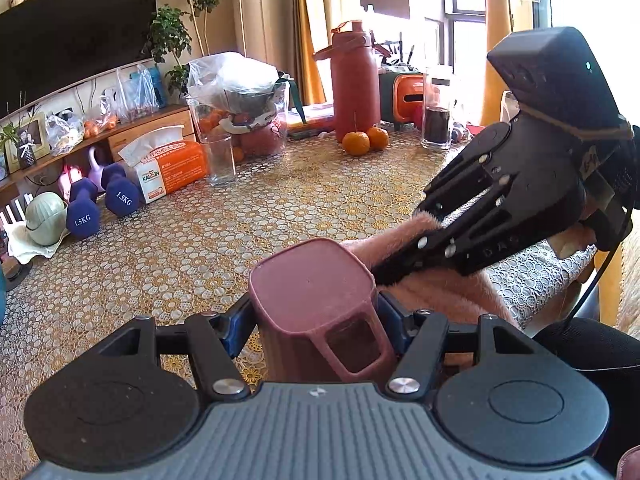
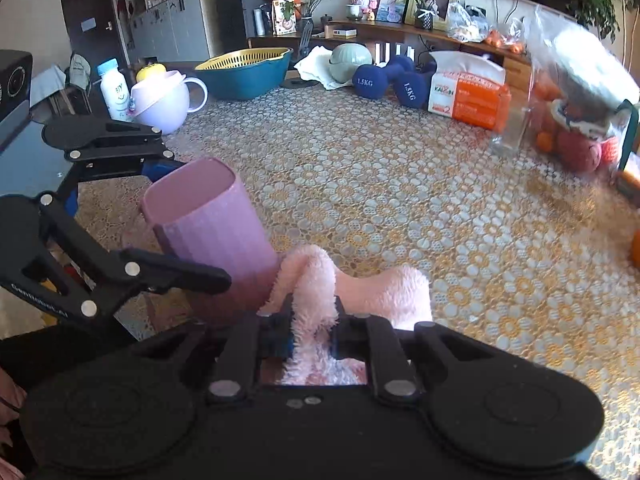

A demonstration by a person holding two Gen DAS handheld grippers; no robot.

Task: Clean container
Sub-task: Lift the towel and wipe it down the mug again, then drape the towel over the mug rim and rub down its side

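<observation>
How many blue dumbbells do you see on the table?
2. One blue dumbbell lies next to the green round pot; the other blue dumbbell lies beside it, nearer the orange tissue box. More may be hidden behind them.

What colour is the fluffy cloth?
Light pink. The cloth shows best in the right wrist view, pinched in the right claw.

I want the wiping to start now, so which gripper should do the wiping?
Right. The right gripper is shut on the fluffy pink cloth beside the pink squarish plastic cup, which the left gripper clamps and should likely just steady.
</observation>
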